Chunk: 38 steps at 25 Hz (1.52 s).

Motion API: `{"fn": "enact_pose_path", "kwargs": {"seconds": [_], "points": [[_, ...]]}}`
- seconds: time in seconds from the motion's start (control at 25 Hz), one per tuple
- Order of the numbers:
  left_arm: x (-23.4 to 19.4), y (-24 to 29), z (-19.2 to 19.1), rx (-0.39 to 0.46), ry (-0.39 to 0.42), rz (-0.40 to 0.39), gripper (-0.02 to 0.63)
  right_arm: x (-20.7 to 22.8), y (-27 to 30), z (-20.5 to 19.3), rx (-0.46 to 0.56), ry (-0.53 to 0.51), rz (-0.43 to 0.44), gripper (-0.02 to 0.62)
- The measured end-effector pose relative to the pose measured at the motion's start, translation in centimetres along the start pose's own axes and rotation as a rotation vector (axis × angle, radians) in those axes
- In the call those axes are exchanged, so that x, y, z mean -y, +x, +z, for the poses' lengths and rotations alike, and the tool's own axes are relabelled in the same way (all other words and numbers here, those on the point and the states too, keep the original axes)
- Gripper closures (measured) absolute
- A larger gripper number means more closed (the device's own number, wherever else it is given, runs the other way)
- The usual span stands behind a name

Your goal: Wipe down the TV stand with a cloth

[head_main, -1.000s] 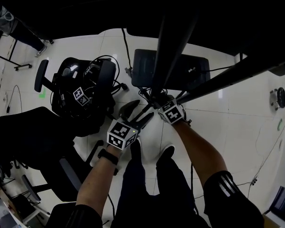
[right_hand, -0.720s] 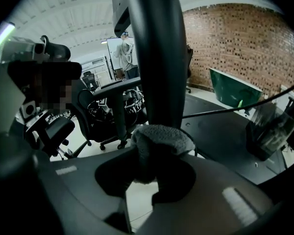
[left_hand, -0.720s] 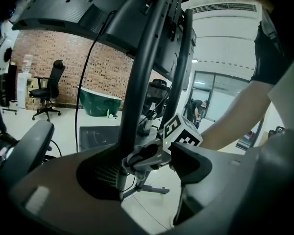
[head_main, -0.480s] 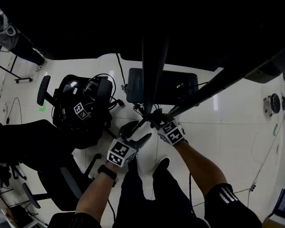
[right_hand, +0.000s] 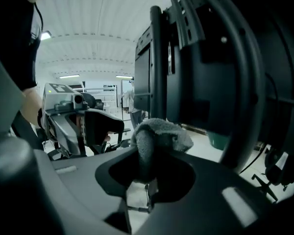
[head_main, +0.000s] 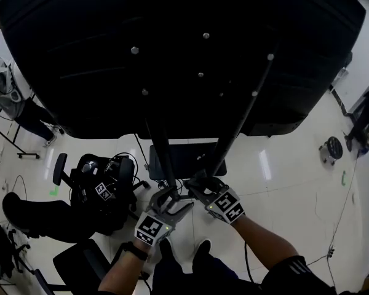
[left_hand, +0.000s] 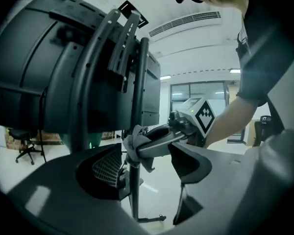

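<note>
Clamping cloth (right_hand: pixel 161 133) on stand pole (head_main: pixel 163 158), right gripper (head_main: pixel 195 188); left gripper (head_main: pixel 174 203) jaws apart.

You had no readable text, brand or number. Only square marker patterns showed, on the cubes of your left gripper (head_main: pixel 175 200) and right gripper (head_main: pixel 195 189).

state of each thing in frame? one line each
Left gripper: open, holding nothing.
Right gripper: shut on cloth.
Cloth: bunched up, held against the stand pole.
Stand pole: upright, standing between the left gripper's jaws.
TV: mounted on the stand, back panel showing; screen not visible.
</note>
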State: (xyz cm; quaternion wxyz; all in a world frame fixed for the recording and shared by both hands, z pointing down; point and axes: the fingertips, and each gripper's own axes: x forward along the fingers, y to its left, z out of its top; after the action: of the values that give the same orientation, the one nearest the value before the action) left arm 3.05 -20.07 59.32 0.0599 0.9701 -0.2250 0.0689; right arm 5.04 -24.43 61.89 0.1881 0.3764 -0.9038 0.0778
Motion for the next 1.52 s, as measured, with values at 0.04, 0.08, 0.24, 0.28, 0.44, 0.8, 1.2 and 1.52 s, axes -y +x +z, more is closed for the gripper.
{"fn": "enact_pose_path", "kwargs": {"seconds": [0.04,0.08,0.24,0.28,0.44,0.8,1.2,1.52], "points": [[0.4,0.2,2.0,0.019,0.017,-0.011,0.264,0.4,-1.6,2.1,0.034,-0.012,-0.008,0.522],[0.8,0.4,4.1,0.039,0.039,-0.021,0.264,0.8,-3.1,4.3,0.072,-0.027,-0.015,0.522],[1.9,0.7,11.3,0.112,0.096,-0.055,0.264,2.6,-8.7,11.3,0.198,-0.067,-0.056,0.522],[2.2,0.8,12.8,0.124,0.105,-0.06,0.264,3.2,-10.0,12.8,0.22,-0.078,-0.07,0.52],[3.3,1.4,18.0,0.163,0.166,-0.067,0.264,4.7,-15.2,18.7,0.277,-0.161,-0.101,0.52],[5.2,2.5,29.6,0.278,0.25,-0.097,0.264,9.3,-23.2,30.3,0.34,-0.361,-0.195,0.52],[6.9,3.5,37.0,0.357,0.327,-0.094,0.264,12.8,-25.7,40.6,0.372,-0.367,-0.195,0.52],[6.4,4.6,37.3,0.341,0.326,-0.066,0.264,13.8,-24.3,41.4,0.316,-0.408,-0.204,0.52]]}}
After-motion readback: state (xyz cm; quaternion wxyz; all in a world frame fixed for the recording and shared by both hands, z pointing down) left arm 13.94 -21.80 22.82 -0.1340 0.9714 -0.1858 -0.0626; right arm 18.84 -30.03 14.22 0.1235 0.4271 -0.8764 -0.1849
